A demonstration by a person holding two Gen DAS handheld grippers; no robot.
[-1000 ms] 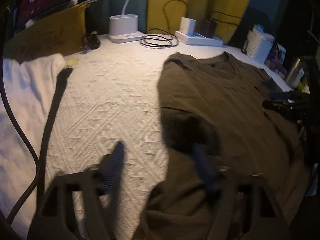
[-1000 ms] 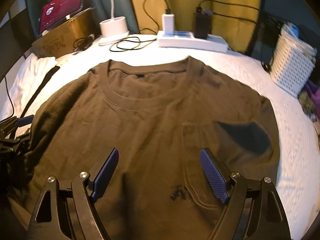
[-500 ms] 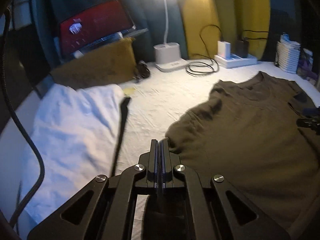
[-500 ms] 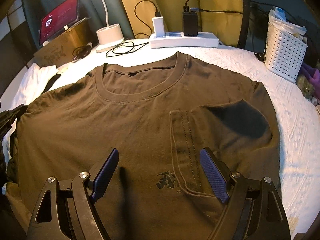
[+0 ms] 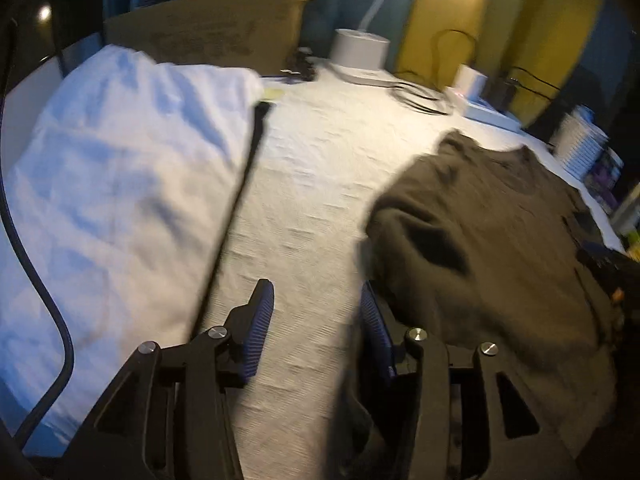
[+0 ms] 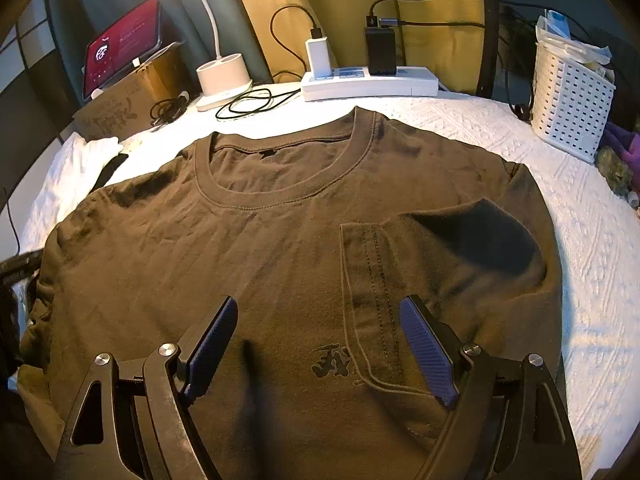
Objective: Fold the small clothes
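A dark olive T-shirt (image 6: pixel 280 248) lies flat and face up on the white textured cover (image 5: pixel 312 184), with its chest pocket (image 6: pixel 372 300) showing. The sleeve (image 6: pixel 480 240) on the pocket side is folded in over the body. My right gripper (image 6: pixel 320 308) hovers open over the lower chest with nothing between its fingers. My left gripper (image 5: pixel 316 292) is at the shirt's (image 5: pixel 500 248) left edge. Its jaws are opening over bare cover, and one finger (image 5: pixel 370 320) is against the hem. The near sleeve (image 5: pixel 432 240) lies folded inward.
A folded white cloth (image 5: pixel 120 200) with a black strap (image 5: pixel 240 200) along it lies to the left. At the back stand a cardboard box (image 6: pixel 120 96) with a tablet (image 6: pixel 124 44), a lamp base (image 6: pixel 224 80), loose cables (image 6: pixel 248 104) and a power strip (image 6: pixel 368 84). A white basket (image 6: pixel 568 96) is at the right.
My left gripper was shut half a second ago and now stands parted. It has shifted left, so the white cloth fills more of its view. The right gripper stays as it was.
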